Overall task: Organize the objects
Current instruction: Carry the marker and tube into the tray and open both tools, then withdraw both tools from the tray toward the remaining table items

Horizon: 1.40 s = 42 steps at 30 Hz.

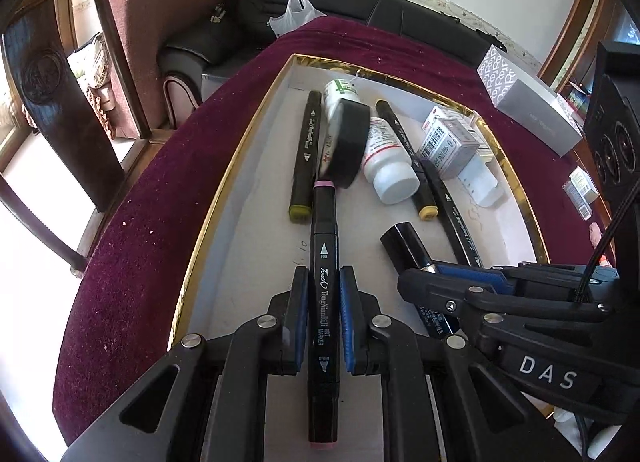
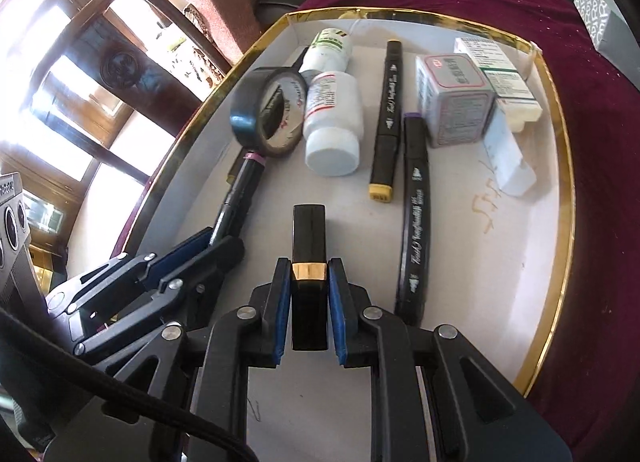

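A gold-rimmed white tray (image 1: pixel 248 134) (image 2: pixel 560 142) lies on a maroon cloth. My left gripper (image 1: pixel 324 282) is shut on a black pink-capped marker (image 1: pixel 323 262), which also shows in the right wrist view (image 2: pixel 240 186). My right gripper (image 2: pixel 308 274) is shut on a black lipstick tube with a gold band (image 2: pixel 308 238); the tube also shows in the left wrist view (image 1: pixel 404 242). Both are low over the tray's near part. Further in lie a black tape roll (image 2: pixel 268 110), two white pill bottles (image 2: pixel 332 122), other markers (image 2: pixel 386 118) and medicine boxes (image 2: pixel 452 98).
A dark wooden chair (image 1: pixel 52 102) stands left of the table. A black sofa (image 1: pixel 360 10) with a plastic bag is behind. A grey patterned box (image 1: pixel 528 102) and a small box (image 1: pixel 584 186) lie on the cloth right of the tray.
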Motion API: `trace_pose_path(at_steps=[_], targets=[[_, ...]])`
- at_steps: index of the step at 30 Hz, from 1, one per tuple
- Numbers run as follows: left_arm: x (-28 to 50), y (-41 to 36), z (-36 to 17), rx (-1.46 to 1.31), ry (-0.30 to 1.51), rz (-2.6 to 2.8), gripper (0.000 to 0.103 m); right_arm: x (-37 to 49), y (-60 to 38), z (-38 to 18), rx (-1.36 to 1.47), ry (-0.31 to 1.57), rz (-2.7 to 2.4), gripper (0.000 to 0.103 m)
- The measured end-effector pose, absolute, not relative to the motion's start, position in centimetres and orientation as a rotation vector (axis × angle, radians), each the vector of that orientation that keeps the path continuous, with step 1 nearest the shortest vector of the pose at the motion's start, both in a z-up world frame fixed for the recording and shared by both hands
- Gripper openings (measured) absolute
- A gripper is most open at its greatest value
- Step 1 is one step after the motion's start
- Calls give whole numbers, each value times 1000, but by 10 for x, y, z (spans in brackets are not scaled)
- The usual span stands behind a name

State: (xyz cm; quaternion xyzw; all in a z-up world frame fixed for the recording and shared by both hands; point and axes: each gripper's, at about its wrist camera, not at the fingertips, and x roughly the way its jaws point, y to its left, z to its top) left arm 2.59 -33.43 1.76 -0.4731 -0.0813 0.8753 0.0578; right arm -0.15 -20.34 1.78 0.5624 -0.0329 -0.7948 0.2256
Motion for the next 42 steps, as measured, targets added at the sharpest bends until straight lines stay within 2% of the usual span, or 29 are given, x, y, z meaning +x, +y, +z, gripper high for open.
trace_pose_path(at_steps=[7,12,13,15,18,22,24,29,32,37,42], targets=[[32,-346,32,-1350,-370,2647,15,-6,-203,17,1546,-104,-2200,16],[47,-354,56,-1278,-433,2690,46,-5,-206,17,1539,-98,-2212,17],[52,-357,63,-1246,-450,2707,48,-4,-205,17,1539,-106,-2213,17],[60,-361,75,-1198,-468,2742,55,-2,-204,17,1534,-126,-2207,26],[70,-363,90,-1142,-482,2768,56,3,-198,21,1515,-157,-2215,43],[77,-351,100,-1110,-460,2737,57,14,-182,35,1431,-201,-2266,45],[79,-339,103,-1105,-441,2708,58,21,-165,45,1382,-242,-2308,56],[81,-295,111,-1111,-360,2598,58,38,-106,65,1288,-346,-2432,60],[84,-262,115,-1116,-293,2519,58,48,-68,71,1257,-355,-2534,70],[84,-201,107,-1167,-176,2402,58,67,5,74,1258,-310,-2697,70],[85,-137,93,-1219,-58,2288,58,80,91,76,1256,-451,-2808,70]])
